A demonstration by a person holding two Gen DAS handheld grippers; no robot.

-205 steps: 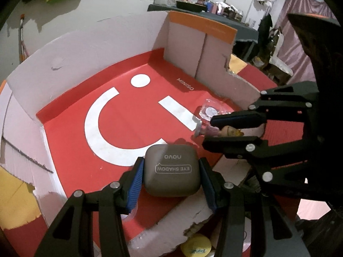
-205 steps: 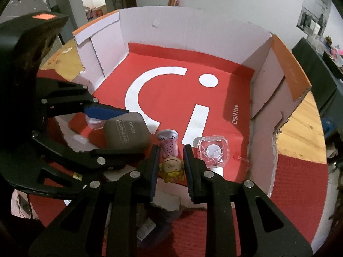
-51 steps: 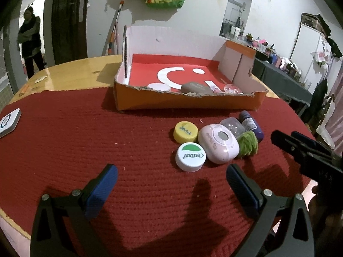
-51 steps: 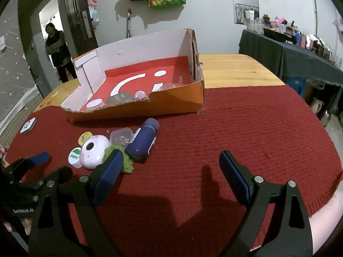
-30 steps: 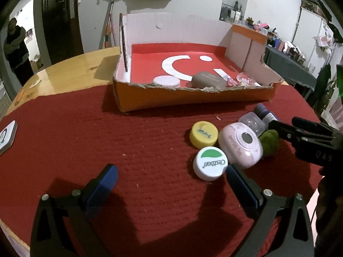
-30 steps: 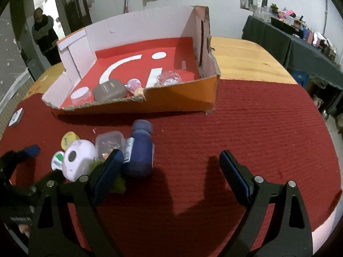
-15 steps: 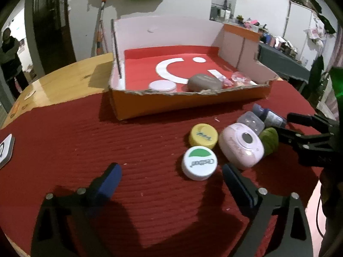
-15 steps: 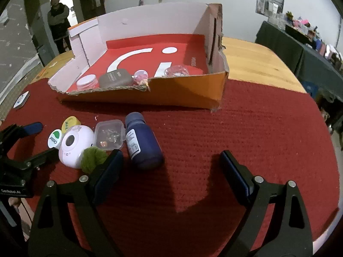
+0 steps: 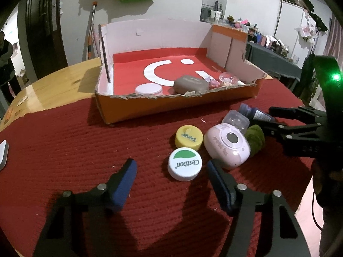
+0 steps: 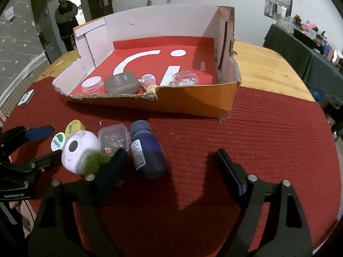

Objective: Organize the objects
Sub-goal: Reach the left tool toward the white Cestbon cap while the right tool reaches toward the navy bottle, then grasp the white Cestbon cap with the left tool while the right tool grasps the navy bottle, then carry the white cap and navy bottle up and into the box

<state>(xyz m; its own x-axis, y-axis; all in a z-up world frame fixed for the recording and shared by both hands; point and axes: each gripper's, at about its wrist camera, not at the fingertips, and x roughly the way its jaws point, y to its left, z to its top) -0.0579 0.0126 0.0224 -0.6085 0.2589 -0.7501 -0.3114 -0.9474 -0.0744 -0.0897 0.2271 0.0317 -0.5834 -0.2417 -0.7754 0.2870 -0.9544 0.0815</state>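
Fingers (image 9: 130, 176) of both grippers gape empty over red mat (image 9: 75, 150) on wooden table (image 10: 268, 68).

"Cestbon" stands on the white cap (image 9: 184, 166); "MINISO" is printed on the red floor of the box (image 10: 203, 66), far right.

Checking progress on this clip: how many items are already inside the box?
4, in a row along the box's torn front edge: white jar, grey case, pink figurine, clear case. Smaller ones could hide behind that edge.
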